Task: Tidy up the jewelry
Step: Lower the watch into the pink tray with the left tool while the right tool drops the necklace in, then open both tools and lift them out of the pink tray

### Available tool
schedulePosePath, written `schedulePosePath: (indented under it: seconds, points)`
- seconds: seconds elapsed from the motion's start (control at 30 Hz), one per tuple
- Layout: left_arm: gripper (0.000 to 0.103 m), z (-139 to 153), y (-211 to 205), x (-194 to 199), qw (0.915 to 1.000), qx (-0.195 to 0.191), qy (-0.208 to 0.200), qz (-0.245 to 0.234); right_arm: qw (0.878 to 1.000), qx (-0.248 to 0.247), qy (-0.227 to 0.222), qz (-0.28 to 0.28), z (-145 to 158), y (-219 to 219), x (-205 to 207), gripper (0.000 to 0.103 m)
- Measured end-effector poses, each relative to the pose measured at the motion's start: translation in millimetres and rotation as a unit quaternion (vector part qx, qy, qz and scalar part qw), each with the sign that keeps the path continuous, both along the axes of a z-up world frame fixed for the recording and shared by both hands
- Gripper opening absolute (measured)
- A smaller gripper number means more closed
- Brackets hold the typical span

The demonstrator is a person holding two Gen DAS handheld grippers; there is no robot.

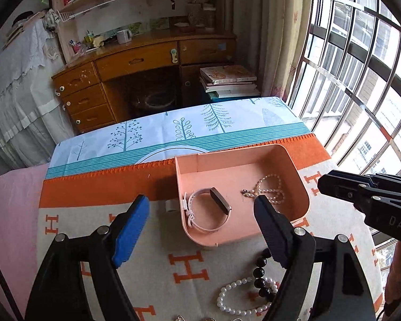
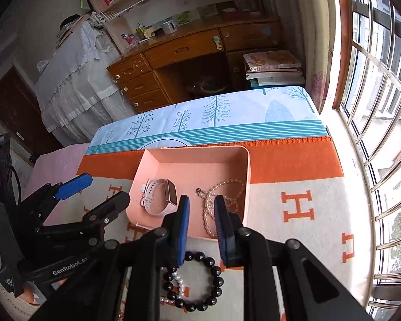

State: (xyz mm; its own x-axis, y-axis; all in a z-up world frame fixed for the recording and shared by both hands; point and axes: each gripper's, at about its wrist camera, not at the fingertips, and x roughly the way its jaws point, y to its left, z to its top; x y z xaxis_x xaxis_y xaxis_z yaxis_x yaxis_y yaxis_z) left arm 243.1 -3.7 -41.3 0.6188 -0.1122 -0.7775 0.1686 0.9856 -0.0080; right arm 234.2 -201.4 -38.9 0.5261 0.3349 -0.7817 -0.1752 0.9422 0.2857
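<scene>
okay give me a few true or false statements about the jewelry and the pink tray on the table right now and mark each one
1. The watch lies inside the pink tray. True.
2. The black bead bracelet is in the tray. False: it lies on the blanket, outside the tray's near wall.
3. A pearl necklace lies in the tray, to the right of the watch. True.
4. The right gripper is clamped on the pearl necklace. False: its jaws stand apart with nothing between them.
5. The left gripper is wide open and holds nothing. True.
6. The white pearl bracelet is already in the tray. False: it lies on the blanket beside the black bead bracelet.
</scene>
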Motion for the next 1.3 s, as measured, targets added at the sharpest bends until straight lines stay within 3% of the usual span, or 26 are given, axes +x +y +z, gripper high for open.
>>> schedulePosePath:
  seconds: [0.2,0.4,0.67,0.9,1.3]
  points:
    - [0.079,20.7,15.2,-20.4,0.9989,-0.021,0.041,0.004,1.000,0.005,-0.018,-0.003,17.0,-10.5,-30.1,0.019]
    - [0.079,48.5,20.7,-51.5,0.9996,-0.016,0.021,0.011,0.999,0.002,-0.045,-0.005,41.1,-14.7,-58.4,0.019]
    - [0.079,64.2,16.8,-84.9,0.9992,-0.014,0.036,0.005,0.997,-0.007,-0.072,0.010,64.6,-11.0,-93.1,0.019]
    - [0.079,60.4,7.3,-110.8,0.9994,0.022,0.026,0.002,0.997,-0.015,-0.076,0.024,64.0,-7.5,-115.3,0.019]
    - [0.079,24.0,2.7,-117.6,0.9961,0.058,0.066,0.000,0.998,-0.026,-0.054,0.035,49.2,-4.3,-127.9,0.019]
